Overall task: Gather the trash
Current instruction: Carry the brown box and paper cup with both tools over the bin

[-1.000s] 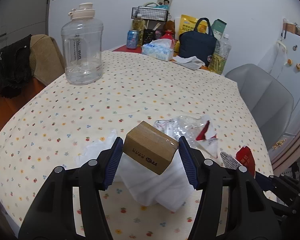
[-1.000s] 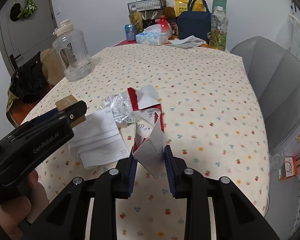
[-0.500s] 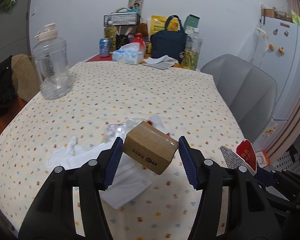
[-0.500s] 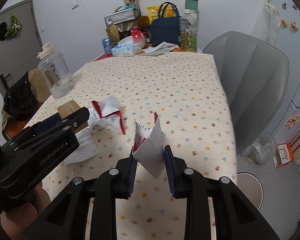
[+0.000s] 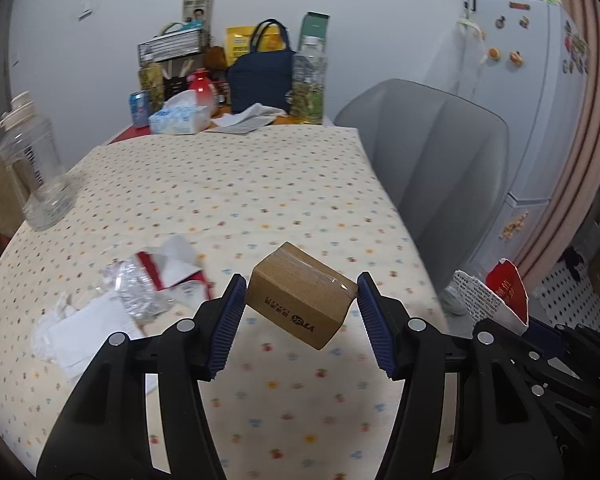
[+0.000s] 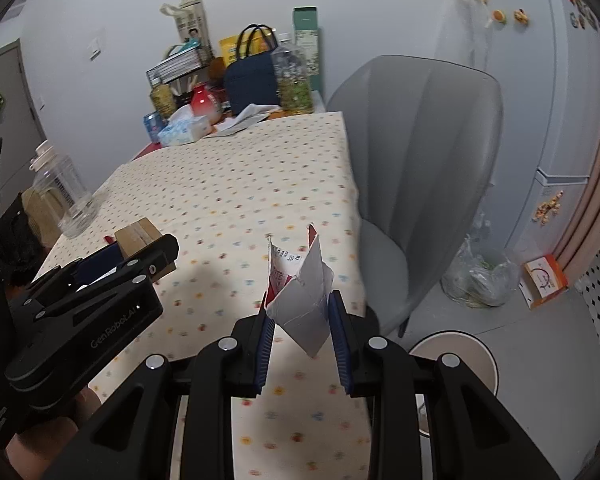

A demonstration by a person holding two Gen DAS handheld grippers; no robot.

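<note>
Through the left wrist camera I see my left hand-held gripper [image 5: 300, 312] clamped about halfway closed on a small cardboard box [image 5: 301, 295], which hangs tilted between the blue pads, clear of the tabletop [image 5: 228, 184] with its dotted cloth. Down to the left on the cloth lie a crumpled clear plastic wrapper [image 5: 134, 292], a torn red and white carton piece [image 5: 172, 266] and white tissue paper [image 5: 82, 330], all bunched together. At the far right edge the red and white carton scrap [image 5: 496, 298] sticks up from the other tool. A clear water jug [image 5: 34, 168] stands at the left rim, and a grey chair [image 5: 432, 168] sits beside the tabletop. Through the right wrist camera I see my right hand-held gripper [image 6: 302, 338] squeezed narrowly on that torn carton scrap [image 6: 300, 296], held upright over the near right corner of the tabletop [image 6: 236, 184]. The left hand-held gripper [image 6: 100, 300] shows at the left with the cardboard box [image 6: 138, 236] at its tip. On the floor to the right I see a round white bin [image 6: 456, 354] below the pads, with a clear plastic bag [image 6: 476, 276] farther back near the chair [image 6: 420, 152].
</note>
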